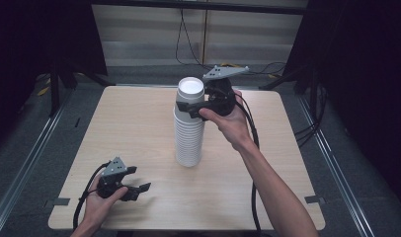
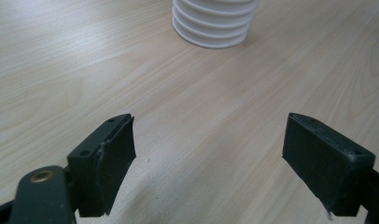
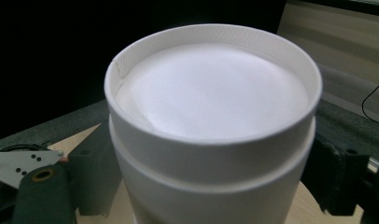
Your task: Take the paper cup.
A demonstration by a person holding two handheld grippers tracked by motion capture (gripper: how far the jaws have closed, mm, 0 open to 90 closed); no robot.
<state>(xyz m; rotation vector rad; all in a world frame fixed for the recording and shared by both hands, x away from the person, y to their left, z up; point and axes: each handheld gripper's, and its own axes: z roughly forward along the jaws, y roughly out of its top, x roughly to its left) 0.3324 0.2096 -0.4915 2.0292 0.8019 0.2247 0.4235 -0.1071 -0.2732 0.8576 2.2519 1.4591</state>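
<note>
Forearms enter from the near edge of the light wooden table (image 1: 139,128). At the near left corner the left gripper (image 1: 137,181) rests low over the wood in the person's left hand (image 1: 100,203); in the left gripper view its two black jaws stand apart with only bare tabletop between them, gripping nothing, and the base of the stack shows ahead with no obstacle on the wood in between. Its cable (image 1: 85,197) loops off the near left edge. Near the middle of the table stands a tall stack of white paper cups (image 1: 189,133), nested upside down, upright, bottoms facing up. At its top the right gripper (image 1: 191,109), carried in the right hand (image 1: 223,116), has its jaws set on either side of the topmost cup (image 3: 211,121); in the right gripper view the pads lie against the cup's wall on both sides, just below its upturned base. A grey three-cornered plate (image 1: 225,72) sits atop that gripper. Beyond the far edge lie grey floor, trailing black cables (image 1: 188,44) and a pale wall panel (image 1: 198,34), with dark curtains on either side.
</note>
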